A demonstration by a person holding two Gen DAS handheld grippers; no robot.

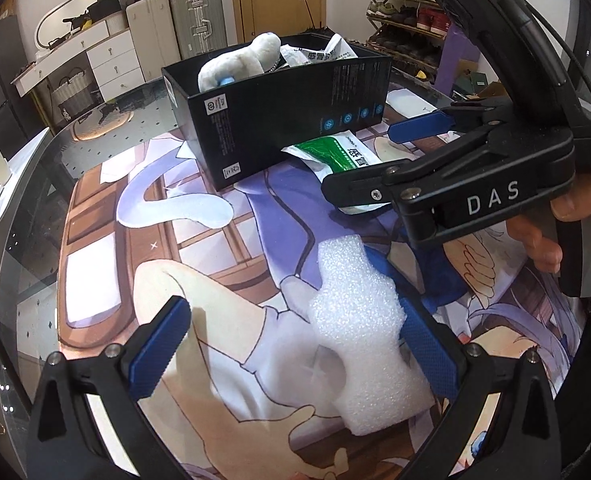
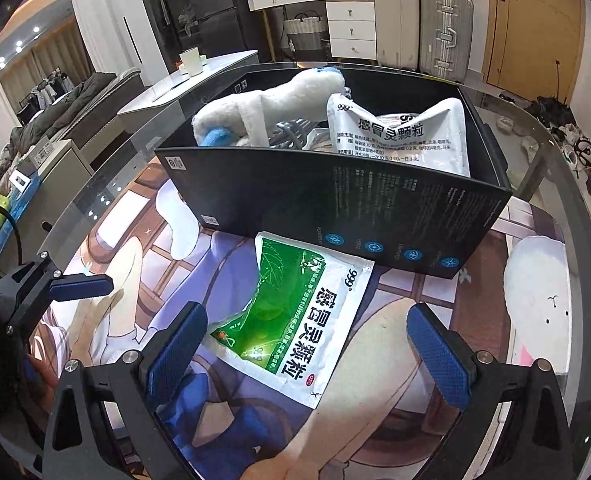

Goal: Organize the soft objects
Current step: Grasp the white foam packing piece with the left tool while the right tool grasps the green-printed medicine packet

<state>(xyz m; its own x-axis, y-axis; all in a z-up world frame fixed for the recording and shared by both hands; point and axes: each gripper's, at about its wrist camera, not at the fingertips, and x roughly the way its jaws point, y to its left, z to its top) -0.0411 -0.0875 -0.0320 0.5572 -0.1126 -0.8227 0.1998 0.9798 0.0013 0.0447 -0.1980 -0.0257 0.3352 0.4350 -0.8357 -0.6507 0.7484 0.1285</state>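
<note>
Left wrist view: left gripper (image 1: 291, 344) spread wide around the foam piece (image 1: 351, 336) on the mat (image 1: 107, 280), foam against the 3 o'clock finger; box (image 1: 279, 120) at 12 o'clock. Right wrist view: right gripper (image 2: 315, 352) likewise apart over the green packet (image 2: 295, 320); next, presumably, close, lift, drop into the box.

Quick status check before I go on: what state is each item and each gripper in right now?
Black box: open-topped, partly filled.
Plush toy: inside the box.
White sachet: inside the box, upright.
Green sachet: flat on the mat, between the right gripper's fingers.
Foam piece: on the mat, ungripped.
Left gripper: open.
Right gripper: open.
</note>
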